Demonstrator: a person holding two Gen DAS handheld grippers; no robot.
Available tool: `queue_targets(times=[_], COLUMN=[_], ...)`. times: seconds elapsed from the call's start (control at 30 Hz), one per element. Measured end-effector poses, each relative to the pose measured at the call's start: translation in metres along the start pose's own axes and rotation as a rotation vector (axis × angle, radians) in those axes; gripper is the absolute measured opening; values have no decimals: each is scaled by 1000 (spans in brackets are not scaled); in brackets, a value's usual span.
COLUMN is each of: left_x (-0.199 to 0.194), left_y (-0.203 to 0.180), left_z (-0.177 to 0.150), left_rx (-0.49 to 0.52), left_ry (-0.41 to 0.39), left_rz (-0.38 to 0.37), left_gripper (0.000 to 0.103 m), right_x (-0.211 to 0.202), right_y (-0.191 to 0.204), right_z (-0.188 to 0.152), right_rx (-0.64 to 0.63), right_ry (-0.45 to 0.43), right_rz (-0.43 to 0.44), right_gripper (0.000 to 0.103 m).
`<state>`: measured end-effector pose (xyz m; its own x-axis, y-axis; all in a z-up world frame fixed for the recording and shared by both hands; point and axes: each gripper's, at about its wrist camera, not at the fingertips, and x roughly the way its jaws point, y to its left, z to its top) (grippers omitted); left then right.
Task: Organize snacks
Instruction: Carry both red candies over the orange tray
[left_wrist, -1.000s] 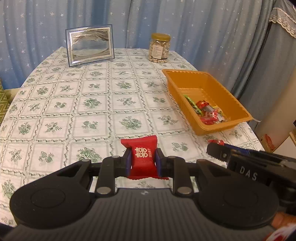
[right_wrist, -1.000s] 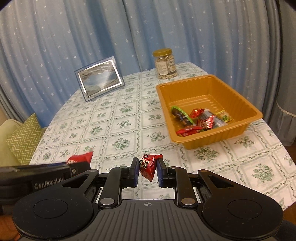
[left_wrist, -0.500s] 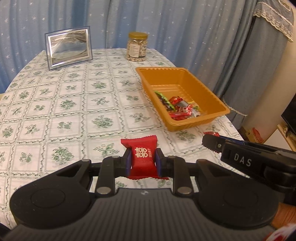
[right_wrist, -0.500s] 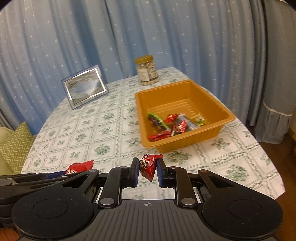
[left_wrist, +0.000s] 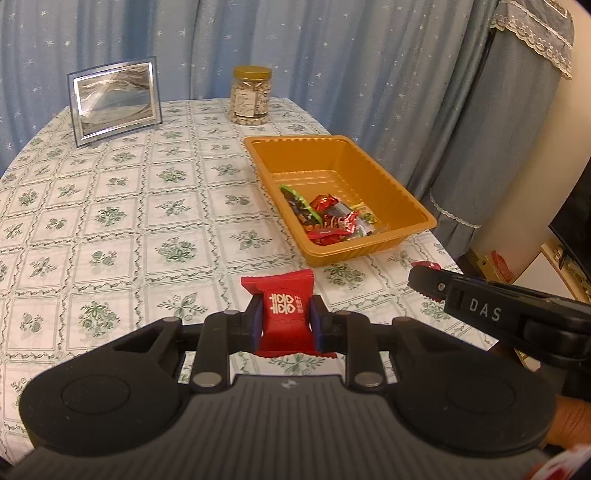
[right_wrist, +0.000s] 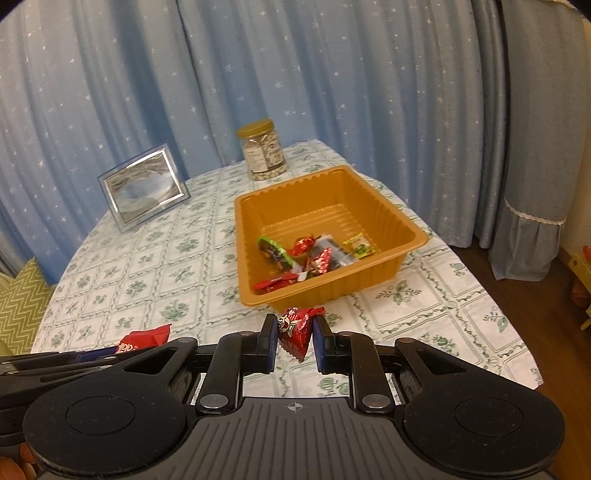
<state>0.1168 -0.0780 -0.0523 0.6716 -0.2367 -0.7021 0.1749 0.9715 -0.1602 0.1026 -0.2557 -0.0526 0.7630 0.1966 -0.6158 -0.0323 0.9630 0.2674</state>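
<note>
Snacks (left_wrist: 284, 314): crinkly red foil packets

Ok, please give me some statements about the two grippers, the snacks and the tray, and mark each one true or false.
1. The left gripper is shut on a red packet. True.
2. The right gripper is empty. False: it grips a small red candy.
3. The orange tray already holds several wrapped snacks. True.
4. The jar lies inside the tray. False: it stands upright on the tablecloth, beyond the tray.
5. The picture frame lies flat. False: it stands upright near the curtain.
</note>
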Motion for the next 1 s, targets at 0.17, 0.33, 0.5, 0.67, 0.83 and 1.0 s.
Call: queue_targets(times=[0.17,0.33,0.5,0.67,0.83,1.0], left_x=[5,12,21,36,54,70], left_y=[-10,-21,-30,-37,-42,-43], left_z=[5,11,21,36,54,74], left_rx=[14,25,35,32,26,14], left_ry=[-3,-4,-7,-7,-10,-20], left_rz=[-17,-36,-52,-68,-76,-80], left_gripper=[23,23,23,23,23,23], right_x=[1,2,6,14,28,45], right_y=[-10,-20,-29,-39,-47,-53], right_z=[3,8,15,30,49,69], right_rx=[16,28,29,20,7,-4], right_ry=[-2,-8,-18,-31,-37,-41], right_rz=[-15,-29,-41,-46,-42,-34], right_gripper=[20,20,20,20,20,20])
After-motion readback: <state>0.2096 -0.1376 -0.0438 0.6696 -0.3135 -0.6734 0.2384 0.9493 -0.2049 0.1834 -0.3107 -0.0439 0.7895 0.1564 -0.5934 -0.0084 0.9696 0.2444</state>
